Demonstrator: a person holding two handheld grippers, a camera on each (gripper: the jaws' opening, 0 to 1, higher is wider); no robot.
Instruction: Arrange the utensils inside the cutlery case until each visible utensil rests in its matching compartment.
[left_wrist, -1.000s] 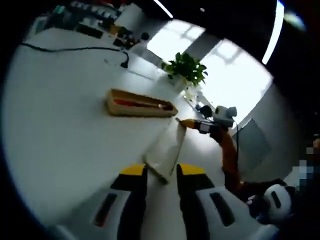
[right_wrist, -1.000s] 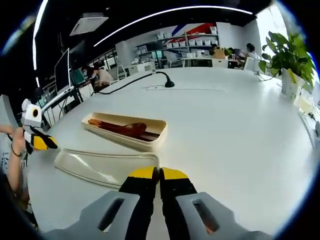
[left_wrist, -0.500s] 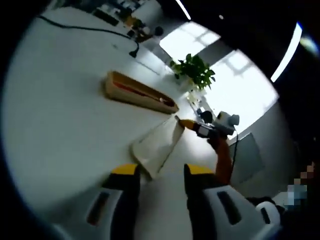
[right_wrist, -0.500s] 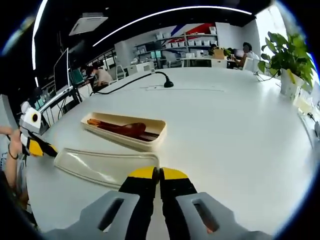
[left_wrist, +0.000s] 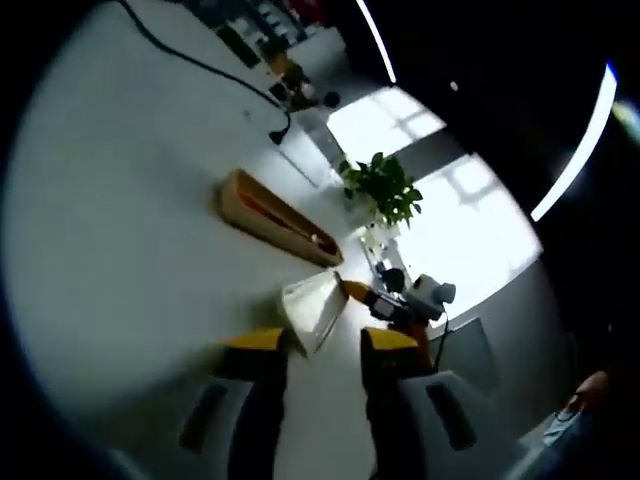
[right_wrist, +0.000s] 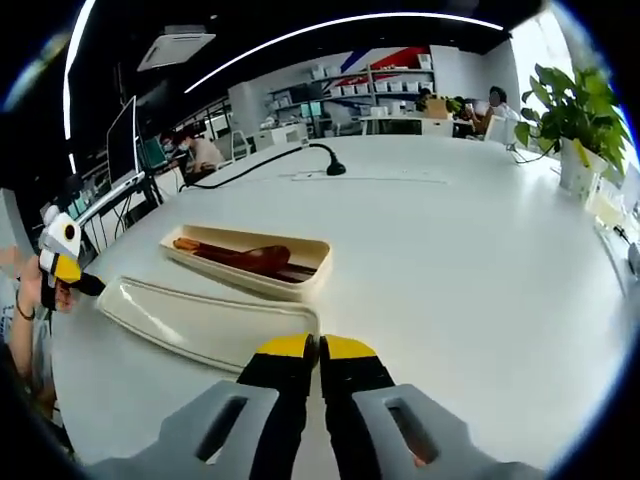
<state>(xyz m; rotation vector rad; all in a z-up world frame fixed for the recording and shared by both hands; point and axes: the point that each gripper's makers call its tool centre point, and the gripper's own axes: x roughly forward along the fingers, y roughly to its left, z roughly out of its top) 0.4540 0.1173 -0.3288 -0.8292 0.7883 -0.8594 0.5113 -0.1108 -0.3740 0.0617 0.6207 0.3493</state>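
— Where is the case?
— The cutlery case lies open on the white table, out past the yellow tips of the right gripper. A brown spoon lies inside it, with what looks like dark chopsticks alongside.
— And the lid?
— The lid sits just beside the case, on the nearer side. Its far end is lifted off the table by the left gripper, whose tips are at that end.
— How do the jaws stand?
— The right gripper's are pressed together with nothing between them. In the left gripper view the left gripper has its jaws apart, with the lid's end between them; whether they clamp it, I cannot tell.
— Anything else?
— A potted plant near the table edge and a black cable beyond the case.
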